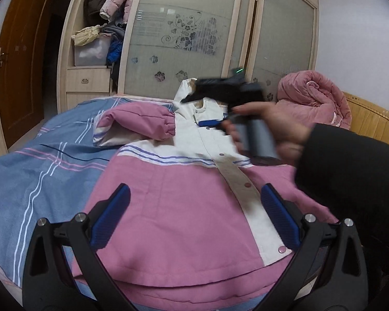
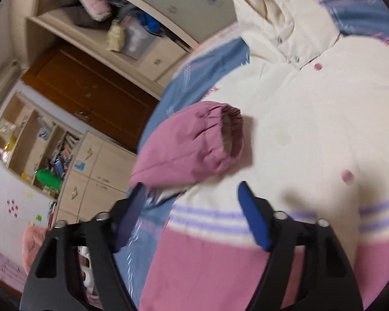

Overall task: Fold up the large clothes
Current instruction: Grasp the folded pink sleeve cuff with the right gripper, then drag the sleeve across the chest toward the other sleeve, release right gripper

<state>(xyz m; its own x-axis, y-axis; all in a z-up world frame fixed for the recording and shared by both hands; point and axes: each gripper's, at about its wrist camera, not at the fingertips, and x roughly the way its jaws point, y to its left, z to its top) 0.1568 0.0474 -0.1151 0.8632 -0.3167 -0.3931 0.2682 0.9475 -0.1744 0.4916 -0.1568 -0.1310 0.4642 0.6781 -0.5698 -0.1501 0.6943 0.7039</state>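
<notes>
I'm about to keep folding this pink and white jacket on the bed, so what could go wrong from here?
1. The pink sleeve lies bunched and doubled over the jacket; folding over it could trap a lump.
2. Both claws are open and empty, the right claw above the jacket's edge and the blue sheet, so it might catch the sheet too.
3. The hood sticks out past the collar and could stay loose.

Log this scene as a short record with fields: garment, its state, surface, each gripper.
garment: pink and white hooded jacket
state: lying front up, snapped shut; one pink sleeve folded in over the chest
surface: blue plaid bedsheet
left gripper: open above the jacket's hem, holding nothing
right gripper: open over the jacket's side edge near the folded sleeve, nothing between the fingers
background: pink quilt rolled at the bed's far corner
</notes>
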